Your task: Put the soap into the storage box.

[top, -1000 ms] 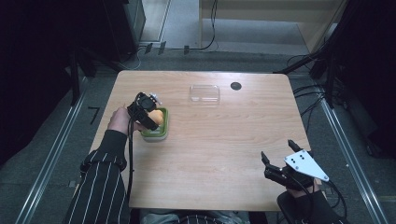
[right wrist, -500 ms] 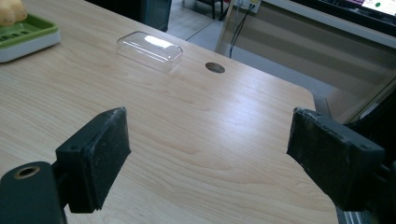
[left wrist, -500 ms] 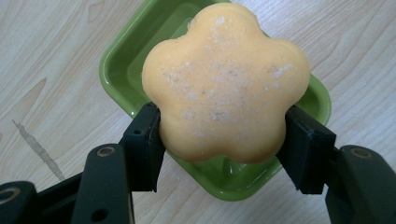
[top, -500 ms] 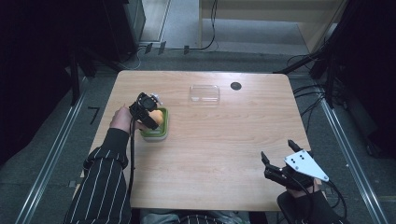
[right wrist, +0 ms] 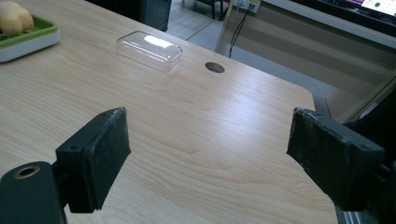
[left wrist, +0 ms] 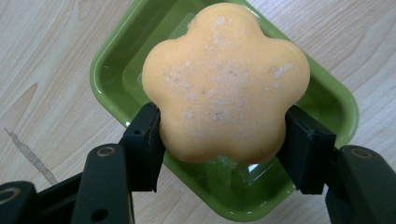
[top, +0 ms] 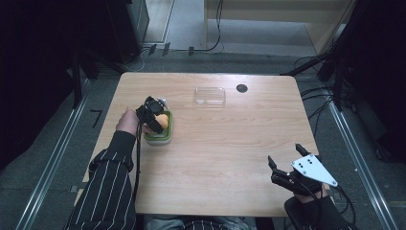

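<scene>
Right tongs [top: 286, 168]: spread wide, holding nothing, parked over the near right corner of the table [top: 230, 158]. In the right gripper view both pads face bare wood with nothing between them. No present risk from this side, provided I keep them well apart from the work.

Left tongs [top: 160, 120]: pinching the orange flower-shaped soap [left wrist: 226, 79] across its lower lobes, one pad on each flank. The soap sits over the green dish [left wrist: 116, 70], which stands on the left half of the table. I cannot tell from the left gripper view whether the underside is resting on the dish floor or clear of it.

Hazards, as I judge them. The grip is low and on rounded lobes; the soap surface looks smooth, so it could squirt forward out of the pads if I squeeze harder or tilt. The dish is light and unsecured; a sideways drag could slide or tip it. Firm pressure may also dent the soap.

Farther back, the clear plastic lid [top: 209, 96] lies flat, well apart from the dish, near a round cable hole [top: 242, 88]. Both lie outside my current reach path.
</scene>
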`<action>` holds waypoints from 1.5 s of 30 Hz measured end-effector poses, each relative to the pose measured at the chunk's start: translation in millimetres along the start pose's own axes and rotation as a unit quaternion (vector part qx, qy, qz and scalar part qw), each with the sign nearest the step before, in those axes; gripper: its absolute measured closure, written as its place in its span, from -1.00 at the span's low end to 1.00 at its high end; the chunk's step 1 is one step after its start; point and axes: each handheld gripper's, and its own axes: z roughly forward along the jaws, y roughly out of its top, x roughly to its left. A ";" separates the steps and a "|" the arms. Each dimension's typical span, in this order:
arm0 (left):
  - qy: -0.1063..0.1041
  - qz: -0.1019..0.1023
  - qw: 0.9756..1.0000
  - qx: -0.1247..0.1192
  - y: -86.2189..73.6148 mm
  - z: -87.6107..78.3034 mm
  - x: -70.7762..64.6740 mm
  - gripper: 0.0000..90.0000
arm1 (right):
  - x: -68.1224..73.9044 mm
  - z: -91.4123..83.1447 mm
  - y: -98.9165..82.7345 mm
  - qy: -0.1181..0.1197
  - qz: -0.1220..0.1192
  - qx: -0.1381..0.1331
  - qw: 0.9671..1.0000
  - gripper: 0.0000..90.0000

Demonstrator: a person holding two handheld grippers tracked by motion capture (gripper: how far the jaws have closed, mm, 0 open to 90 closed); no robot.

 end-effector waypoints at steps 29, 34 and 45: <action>0.014 0.028 0.999 0.024 -1.7 16.6 0.0 -0.13 | 0.4 -0.6 -0.1 -0.002 -0.001 -0.002 1.000 -0.70; 0.012 0.025 0.999 0.018 -2.4 14.5 0.6 -0.21 | 0.4 -0.6 -0.1 -0.001 -0.001 -0.002 1.000 -0.70; 0.011 0.004 1.000 0.021 -2.4 6.9 -0.2 -0.64 | -0.1 -0.9 -0.2 -0.001 -0.002 -0.003 1.000 -0.70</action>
